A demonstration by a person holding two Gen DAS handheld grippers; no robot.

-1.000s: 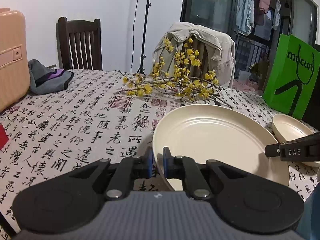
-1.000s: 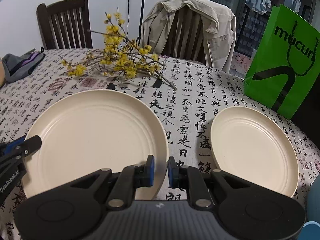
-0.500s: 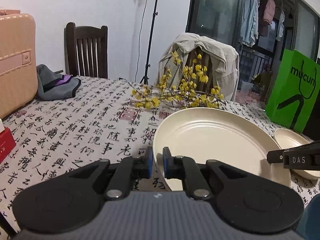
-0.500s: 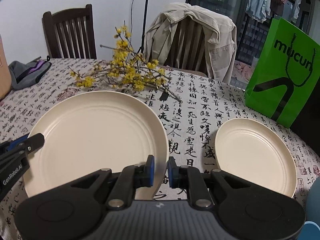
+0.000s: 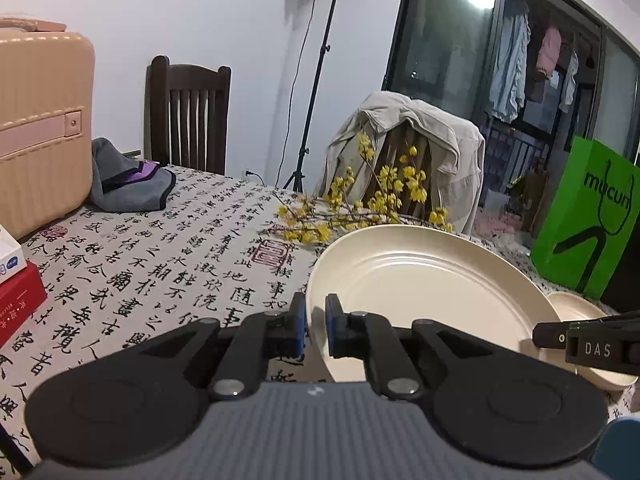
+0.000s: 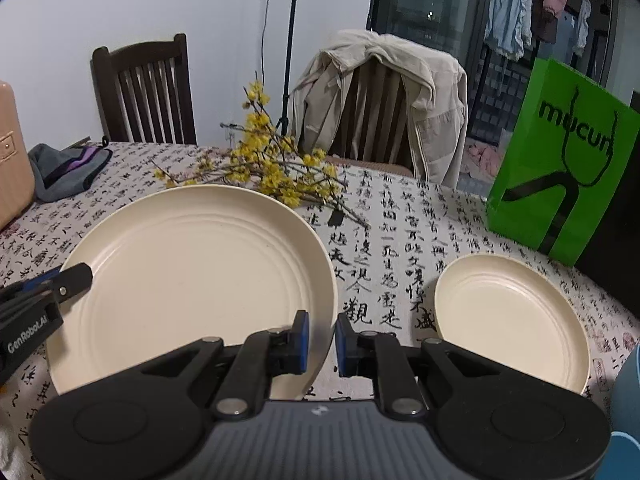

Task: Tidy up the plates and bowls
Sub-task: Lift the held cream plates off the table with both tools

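Left gripper (image 5: pixel 316 330) and right gripper (image 6: pixel 321 342) both pinched tight on big plate (image 6: pixel 200 272) rim, opposite sides. Nothing in it. Small plate (image 6: pixel 508 320) nearby, bare too.

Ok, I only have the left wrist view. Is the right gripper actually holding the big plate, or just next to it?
Observer: Holding it. In the right wrist view the right gripper is shut on the near right rim of the big plate.
Operator: And the small plate? I only see a sliver of it.
Observer: The small plate is empty and sits on the table to the right, apart from the big plate.
Operator: Is there anything in the gap between them?
Observer: No, only bare printed tablecloth shows between the two plates.
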